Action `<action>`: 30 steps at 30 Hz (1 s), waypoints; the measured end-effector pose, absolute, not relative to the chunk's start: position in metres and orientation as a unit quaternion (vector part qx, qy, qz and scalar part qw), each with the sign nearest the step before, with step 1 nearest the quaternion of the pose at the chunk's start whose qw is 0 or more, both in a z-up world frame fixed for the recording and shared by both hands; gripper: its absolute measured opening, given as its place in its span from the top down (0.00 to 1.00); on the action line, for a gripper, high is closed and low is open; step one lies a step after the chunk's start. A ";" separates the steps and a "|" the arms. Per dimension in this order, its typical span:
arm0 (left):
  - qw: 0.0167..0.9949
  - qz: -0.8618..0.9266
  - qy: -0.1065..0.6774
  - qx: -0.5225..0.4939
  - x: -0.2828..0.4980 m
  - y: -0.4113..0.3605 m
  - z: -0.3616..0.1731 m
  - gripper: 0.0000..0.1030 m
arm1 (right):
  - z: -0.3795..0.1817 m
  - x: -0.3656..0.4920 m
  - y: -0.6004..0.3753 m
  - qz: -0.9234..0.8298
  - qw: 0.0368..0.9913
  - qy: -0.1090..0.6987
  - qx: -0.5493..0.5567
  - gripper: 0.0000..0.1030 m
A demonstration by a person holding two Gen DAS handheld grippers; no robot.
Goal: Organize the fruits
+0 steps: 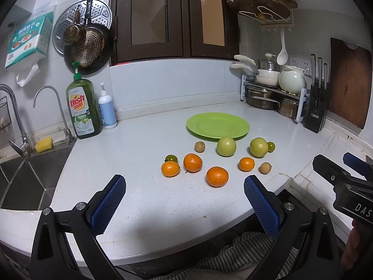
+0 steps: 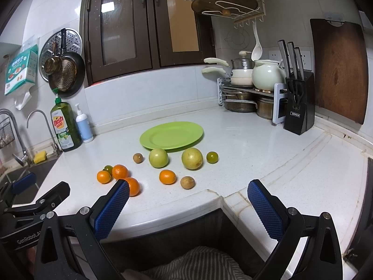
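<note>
Speckled white stone-look countertop, smooth, faintly glossy. Green plate: glossy plastic-looking finish. Oranges: dimpled, shiny peel. Green fruits: smooth, satin skin. Small brown fruits: matt, rough-looking. Gripper pads: blue, diamond-knurled rubbery texture, on matt black plastic fingers with bright metal screws. Cutting board: dark wood, worn matt. Pots and faucet: brushed metal. Dish soap bottle: clear glossy plastic. Wall tiles: glossy.
</note>
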State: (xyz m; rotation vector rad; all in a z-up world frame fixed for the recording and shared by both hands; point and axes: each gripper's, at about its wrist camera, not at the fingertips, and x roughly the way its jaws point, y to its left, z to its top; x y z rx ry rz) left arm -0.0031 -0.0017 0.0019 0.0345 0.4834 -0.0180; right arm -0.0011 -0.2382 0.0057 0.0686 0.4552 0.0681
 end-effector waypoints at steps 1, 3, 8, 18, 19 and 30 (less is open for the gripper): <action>0.971 -0.009 0.240 0.017 -0.003 -0.002 0.002 0.00 | 0.006 -0.001 -0.238 0.034 0.973 0.226 0.034 0.01; 0.971 -0.009 0.240 0.017 -0.003 -0.002 0.002 0.00 | 0.005 -0.001 -0.238 0.034 0.973 0.226 0.034 0.01; 0.969 -0.010 0.244 0.019 0.000 -0.003 -0.001 0.00 | 0.001 0.002 -0.240 0.035 0.972 0.231 0.036 0.01; 0.969 -0.024 0.244 0.044 0.008 -0.014 -0.012 0.00 | -0.015 0.022 -0.243 0.037 0.964 0.261 0.040 0.01; 0.968 -0.028 0.245 0.049 0.010 -0.016 -0.014 0.00 | -0.017 0.025 -0.244 0.036 0.963 0.265 0.040 0.01; 0.958 -0.065 0.274 0.052 0.048 -0.027 -0.038 0.12 | -0.040 0.065 -0.236 0.050 0.950 0.308 0.012 0.12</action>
